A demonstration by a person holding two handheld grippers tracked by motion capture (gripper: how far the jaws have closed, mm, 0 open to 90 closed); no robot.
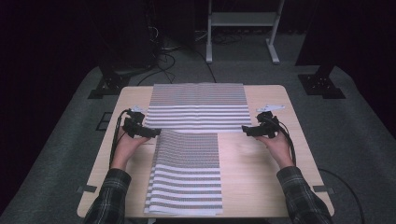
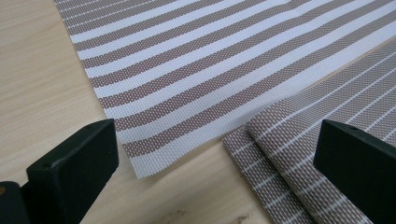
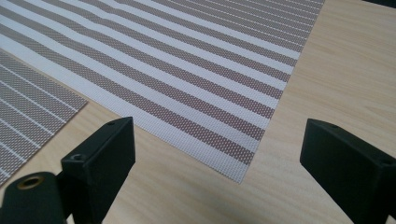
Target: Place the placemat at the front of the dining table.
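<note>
Both claws stand wide open with nothing between their jaws. Left claw (image 1: 150, 132) hovers just off the near left corner of a striped placemat (image 1: 198, 107) that lies flat across the far half of the worktop (image 1: 252, 163). Right claw (image 1: 246, 130) hovers just off the same mat's near right corner. In the left gripper view the left claw (image 2: 215, 154) frames that corner of the mat (image 2: 196, 70), with bare wood showing between mat and jaws. In the right gripper view the right claw (image 3: 217, 158) likewise frames the mat's corner (image 3: 187, 70) without touching it.

A second striped placemat (image 1: 186, 172) lies lengthwise on the near half of the worktop, between the person's forearms; its far edge meets the near edge of the first mat. In the left gripper view it (image 2: 299, 158) appears to have a doubled or folded edge near the first mat's corner. The person's left hand (image 1: 127, 144) and right hand (image 1: 278, 145) grip the tools, plaid sleeves entering from the bottom. No containers are on the worktop.
</note>
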